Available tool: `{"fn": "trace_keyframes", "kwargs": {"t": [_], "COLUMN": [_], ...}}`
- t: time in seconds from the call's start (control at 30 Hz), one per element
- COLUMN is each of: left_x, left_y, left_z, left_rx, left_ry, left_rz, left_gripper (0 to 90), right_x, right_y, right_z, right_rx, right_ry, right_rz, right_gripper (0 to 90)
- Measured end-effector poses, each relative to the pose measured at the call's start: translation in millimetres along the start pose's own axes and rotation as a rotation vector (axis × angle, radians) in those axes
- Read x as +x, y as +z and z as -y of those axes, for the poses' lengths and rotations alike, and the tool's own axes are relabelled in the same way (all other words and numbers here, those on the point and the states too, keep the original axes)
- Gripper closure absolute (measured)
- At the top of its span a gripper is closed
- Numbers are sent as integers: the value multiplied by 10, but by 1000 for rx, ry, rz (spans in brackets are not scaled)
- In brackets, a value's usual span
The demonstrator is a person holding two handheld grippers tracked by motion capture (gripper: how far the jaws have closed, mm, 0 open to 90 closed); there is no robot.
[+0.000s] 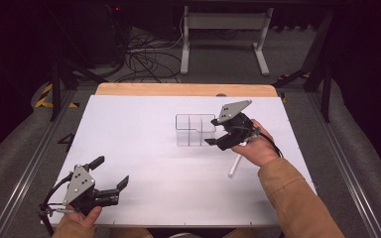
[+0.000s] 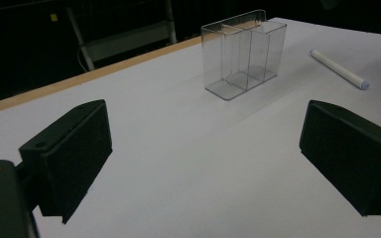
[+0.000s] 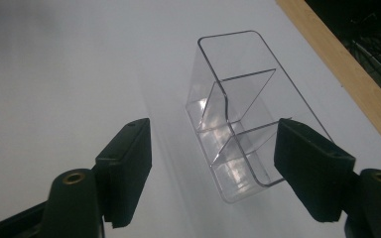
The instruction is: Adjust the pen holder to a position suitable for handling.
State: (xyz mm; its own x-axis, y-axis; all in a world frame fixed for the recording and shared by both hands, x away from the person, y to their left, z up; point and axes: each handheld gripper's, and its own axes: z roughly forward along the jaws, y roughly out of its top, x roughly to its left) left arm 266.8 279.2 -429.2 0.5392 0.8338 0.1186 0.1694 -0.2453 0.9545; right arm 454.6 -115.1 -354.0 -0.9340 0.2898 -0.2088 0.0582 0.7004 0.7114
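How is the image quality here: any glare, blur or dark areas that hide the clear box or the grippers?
High view: white table bright, surroundings dark, clear box faint but readable. Left gripper view: box sharp, white stick clear, near jaws soft. Right gripper view: light reflections on the box's walls, edges traceable, slight softness.

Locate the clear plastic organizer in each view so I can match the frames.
High view: the clear organizer stands right of centre on the white table, just left of the right gripper.
Left gripper view: upper middle, far beyond the open jaws.
Right gripper view: centre right, ahead of the open jaws, untouched.
Shared landmark: the table's wooden edge strip, behind the organizer in all three views.
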Motion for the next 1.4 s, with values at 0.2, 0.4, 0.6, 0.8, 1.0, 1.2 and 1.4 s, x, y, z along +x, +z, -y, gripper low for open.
{"fn": "trace_keyframes", "kwargs": {"t": [0.2, 0.4, 0.6, 0.8, 1.0, 1.2, 1.4], "left_x": [14, 17, 28, 42, 48, 52, 44], "left_y": [1, -1, 9, 19, 10, 12, 17], "left_z": [5, 8, 11, 20, 21, 24, 25], "left_rx": [2, 1, 3, 4, -2, -2, 1], "left_ry": [0, -6, -3, -16, -18, -19, -20], "left_rz": [2, 3, 5, 11, 5, 2, 6], "left_gripper": [70, 70, 70, 70, 70, 70, 70], "right_x": [-57, -103, -130, -141, -172, -177, -157], "right_y": [159, 290, 453, 535, 672, 772, 861], "right_z": [-64, -113, -105, -131, -160, -153, -152], "right_rx": [50, 70, 109, 138, 173, 187, 202], "right_ry": [-22, -34, -51, -76, -90, -102, -115], "right_rz": [-9, -21, -27, -26, -35, -37, -30], "right_gripper": [358, 408, 484, 528, 621, 671, 701]}}
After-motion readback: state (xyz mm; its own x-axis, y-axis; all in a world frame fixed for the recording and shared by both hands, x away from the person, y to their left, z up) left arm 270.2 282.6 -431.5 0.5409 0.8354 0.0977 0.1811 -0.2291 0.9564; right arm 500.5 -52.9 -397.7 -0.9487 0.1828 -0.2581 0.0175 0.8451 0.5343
